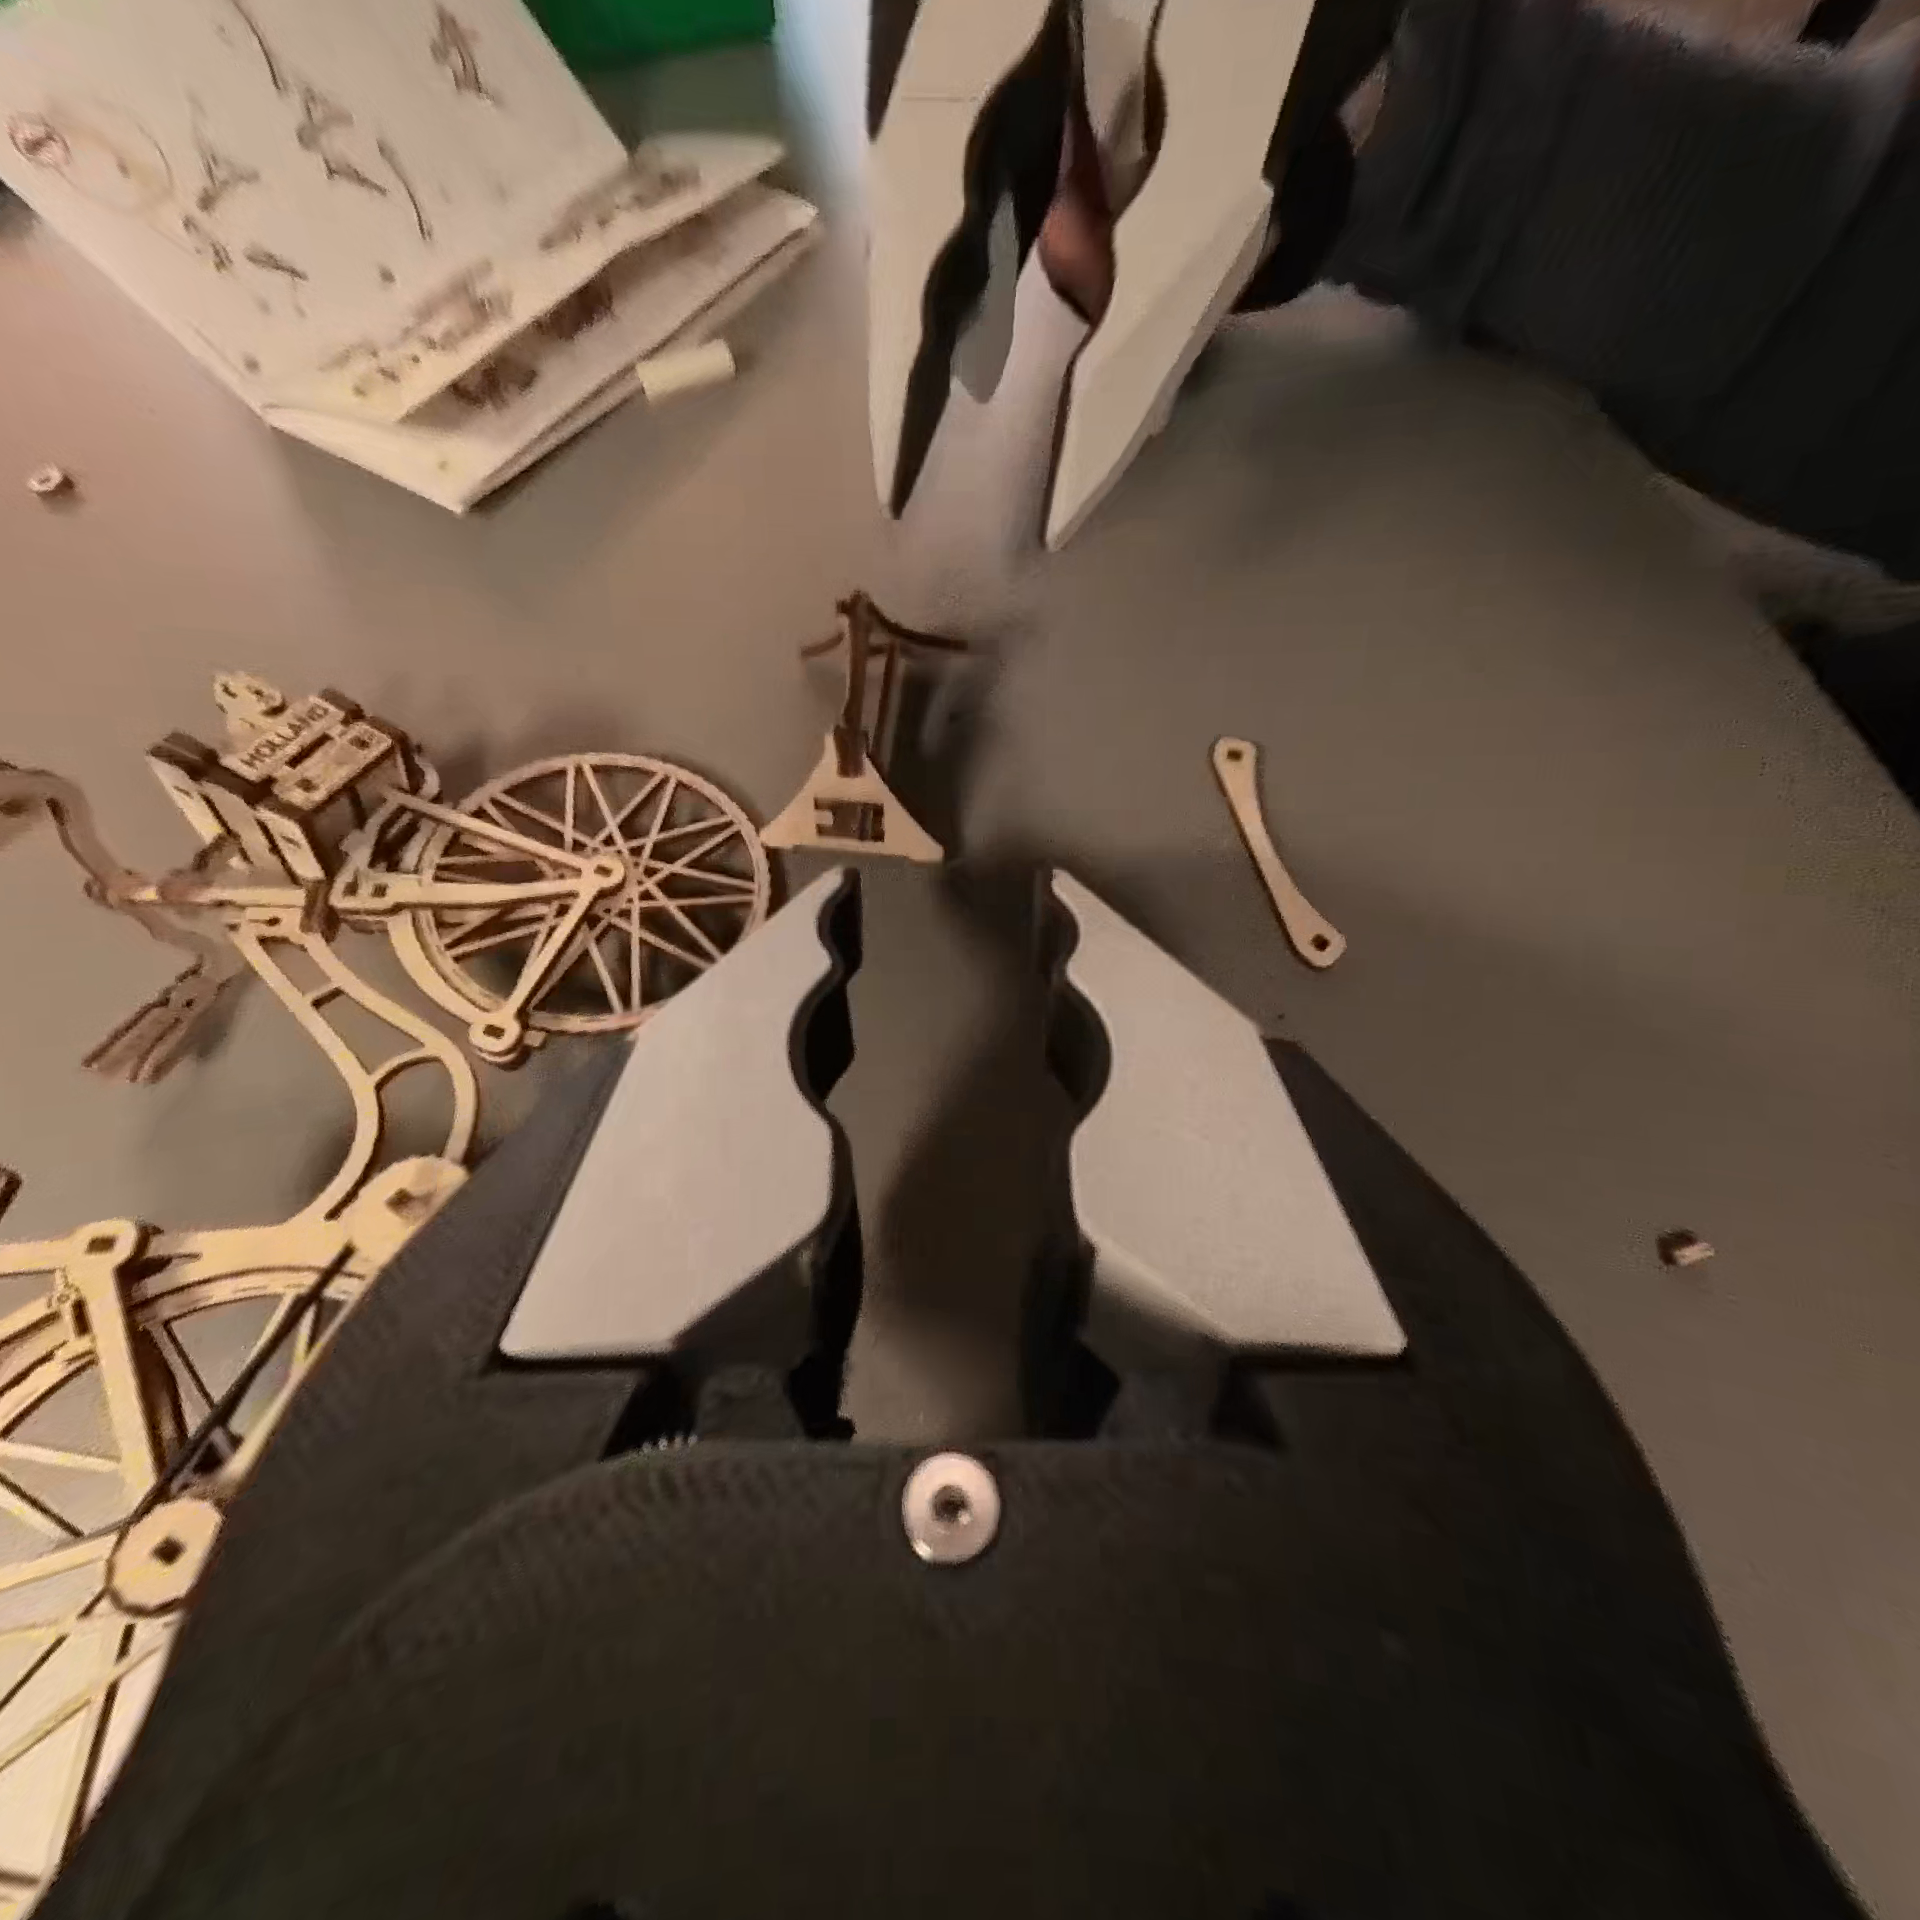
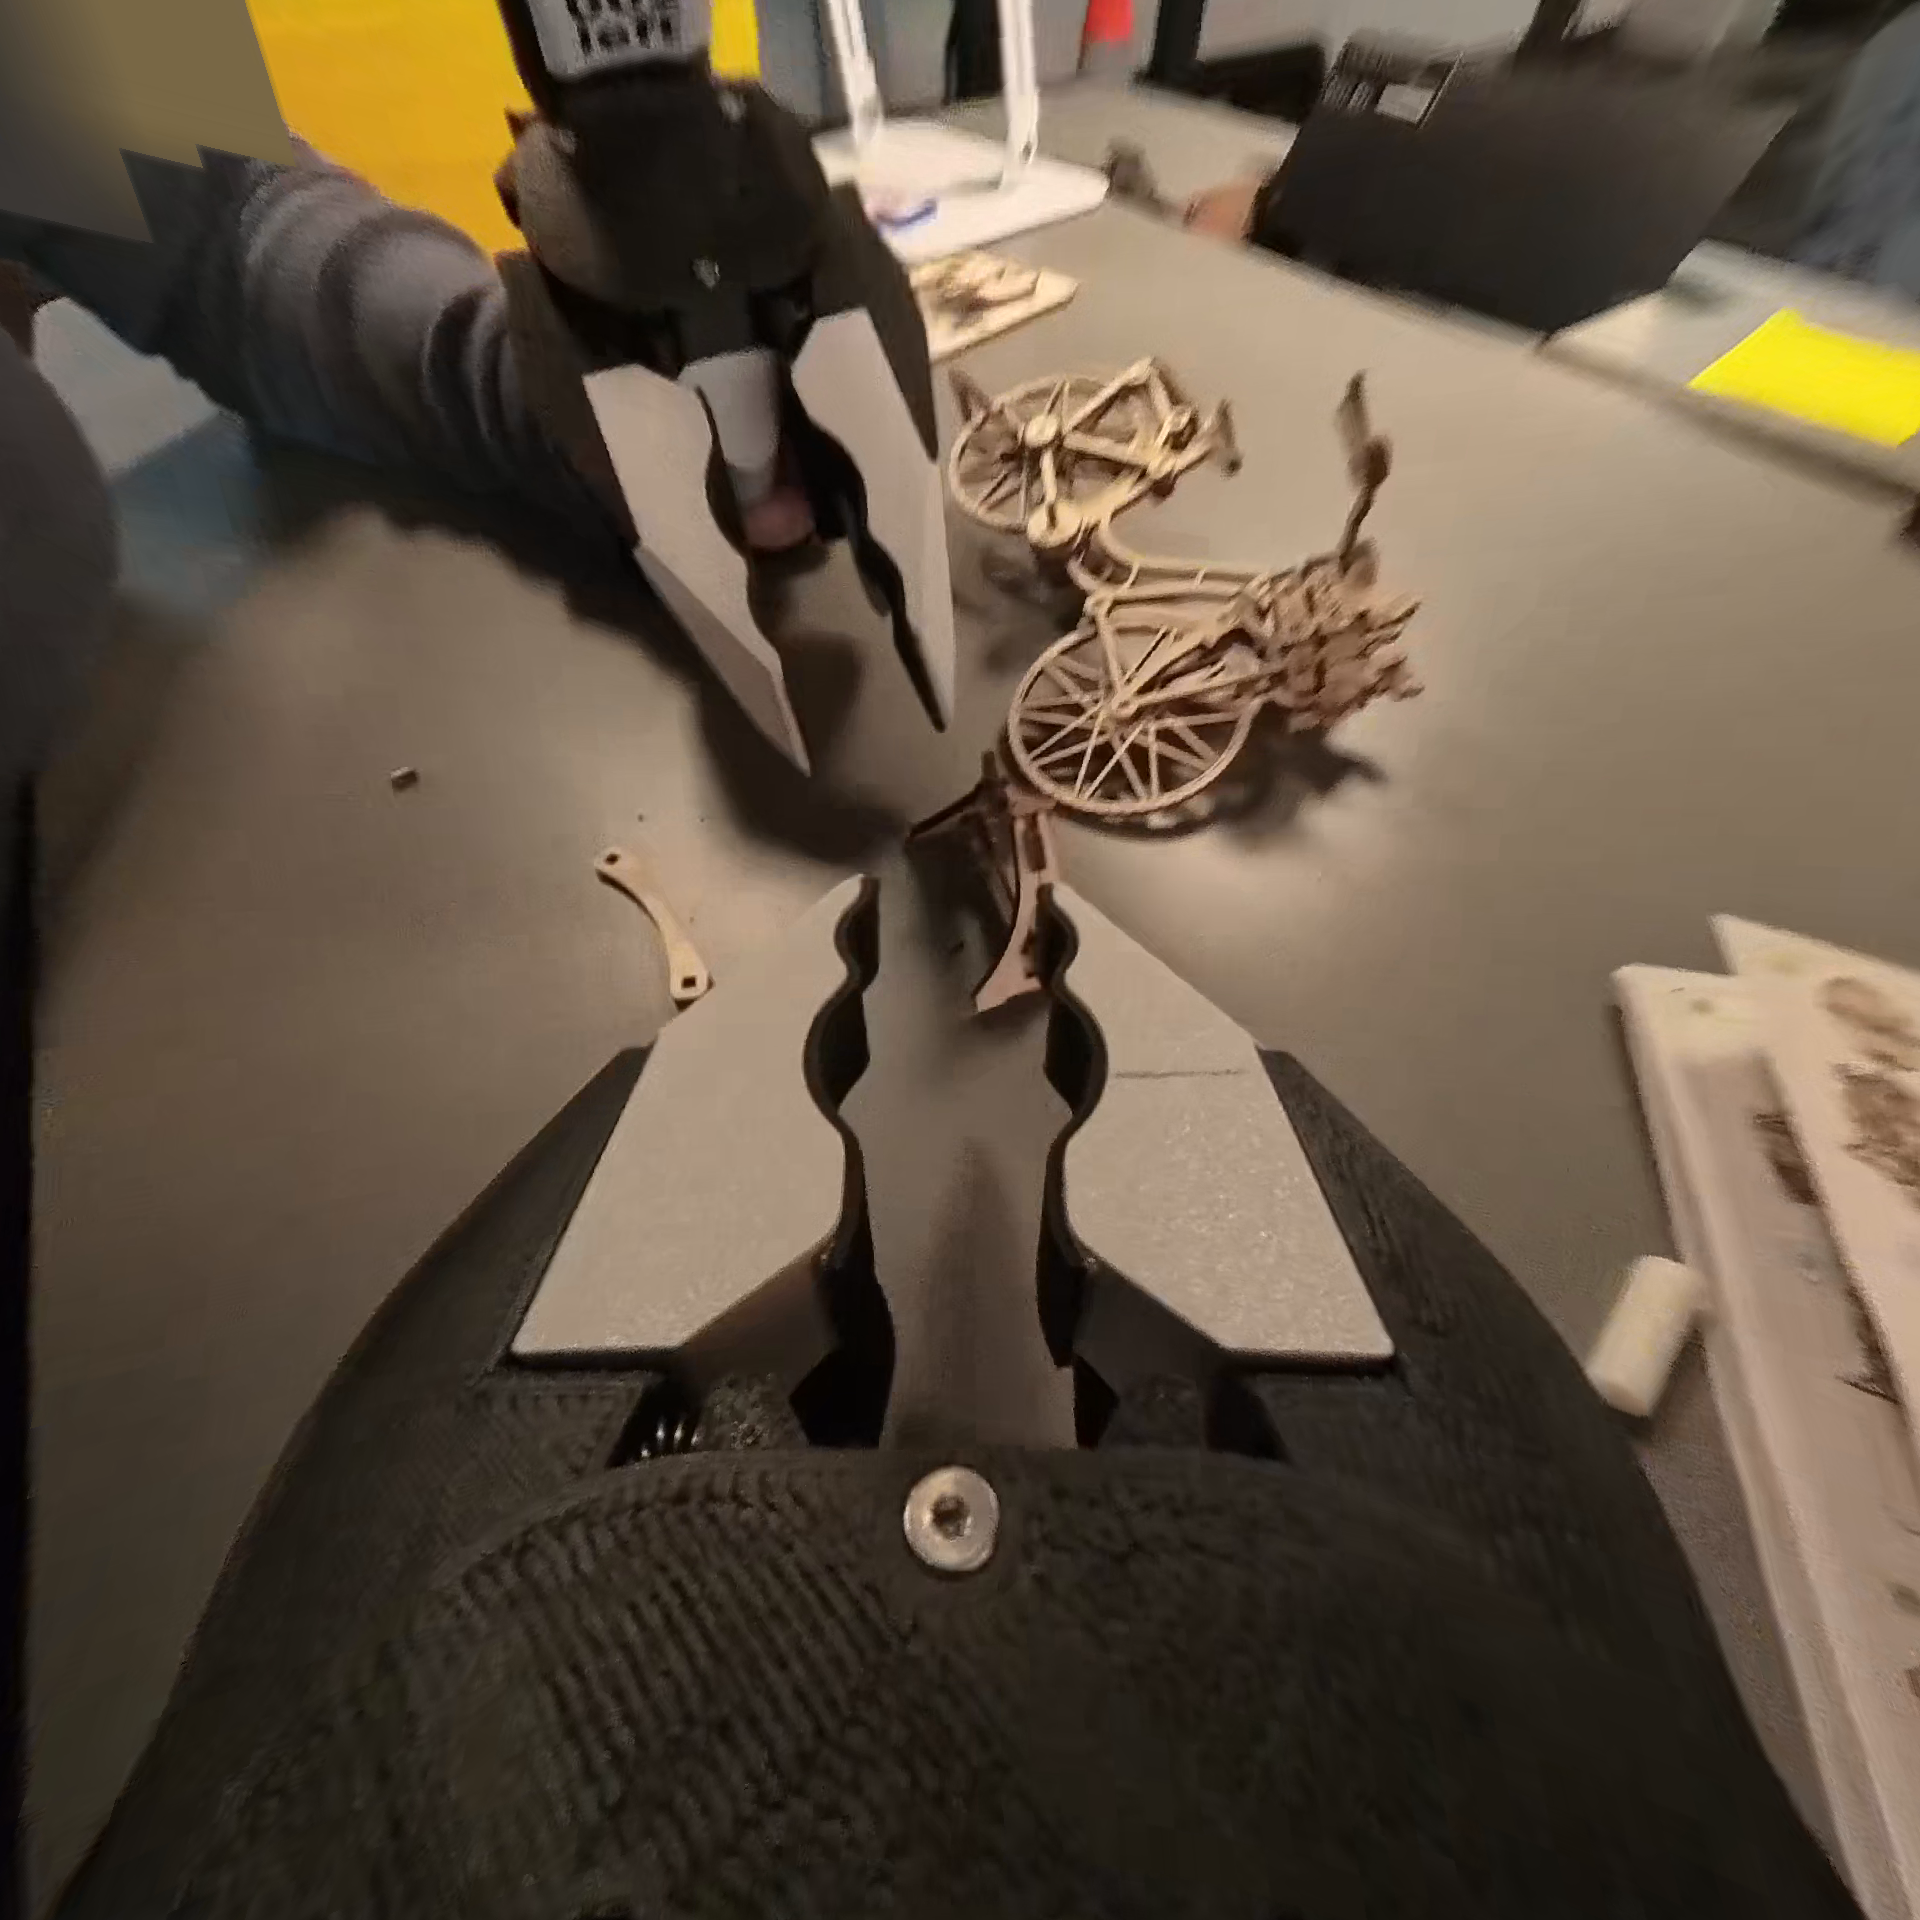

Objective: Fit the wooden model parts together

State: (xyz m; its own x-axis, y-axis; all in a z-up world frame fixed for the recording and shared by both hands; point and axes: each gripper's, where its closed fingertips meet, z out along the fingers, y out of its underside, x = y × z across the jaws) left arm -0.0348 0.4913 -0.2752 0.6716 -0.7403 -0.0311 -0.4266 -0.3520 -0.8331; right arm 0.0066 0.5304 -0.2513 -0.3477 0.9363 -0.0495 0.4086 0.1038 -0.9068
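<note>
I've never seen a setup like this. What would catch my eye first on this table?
Probably the wooden bicycle model lying on its side on the grey table. Next, the two grippers facing each other, left gripper and right gripper, both open, with a small wooden piece between them. A curved wooden strip lies alone nearby.

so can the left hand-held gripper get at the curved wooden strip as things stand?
Probably yes. The left hand-held gripper is open and empty, and the curved wooden strip lies alone on bare table just right of its tips, with nothing between.

place: office or lab | cues: long grey table (image 2: 1558,582), yellow wall panel (image 2: 416,94), black equipment case (image 2: 1507,187)
</note>
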